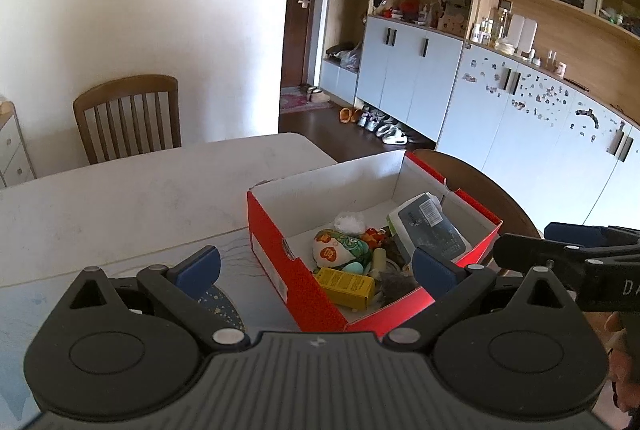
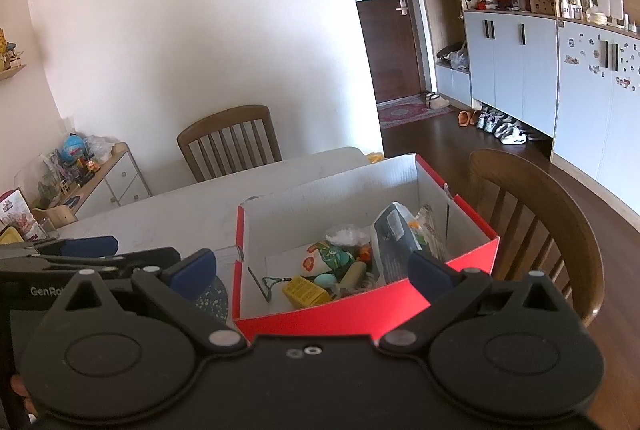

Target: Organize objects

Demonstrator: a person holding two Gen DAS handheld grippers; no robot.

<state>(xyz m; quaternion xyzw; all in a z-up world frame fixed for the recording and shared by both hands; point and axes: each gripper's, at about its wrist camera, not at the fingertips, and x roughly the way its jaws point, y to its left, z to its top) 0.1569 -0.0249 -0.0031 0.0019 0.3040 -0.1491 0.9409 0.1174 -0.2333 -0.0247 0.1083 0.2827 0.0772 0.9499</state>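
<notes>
A: At the right edge of the pale tabletop (image 1: 120, 198) sits a red cardboard box (image 1: 276, 254), open at the top, white inside, with thin folded walls and a finger notch cut in its short side.

B: What lies in it?

A: A jumble. A yellow carton (image 1: 346, 286) with small print lies flat near the corner of the box closest to the cameras. Beside it is a soft, rounded pouch (image 1: 336, 248) printed in green, orange and white. A dark grey packet (image 1: 430, 226) with a barcode label leans tilted against the right wall. A crumpled white wad (image 1: 350, 222) sits behind the pouch, and a small teal egg shape (image 2: 328, 279) rests between carton and pouch. The right wrist view also shows a thin green-handled wire thing (image 2: 270, 284) on the bare white floor of the box.

B: And the grippers?

A: The left gripper (image 1: 316, 264) hangs above the box's near end, its blue-padded fingers (image 1: 198, 266) spread wide, nothing between them. The right gripper (image 2: 312, 266) hovers over the same near end from the other side, jaws likewise apart and empty.

B: Anything else on the tabletop?

A: A dark round speckled mat (image 2: 214, 296) lies just left of the box. Wooden slat-backed chairs (image 2: 230, 140) stand at the far and right edges.
</notes>
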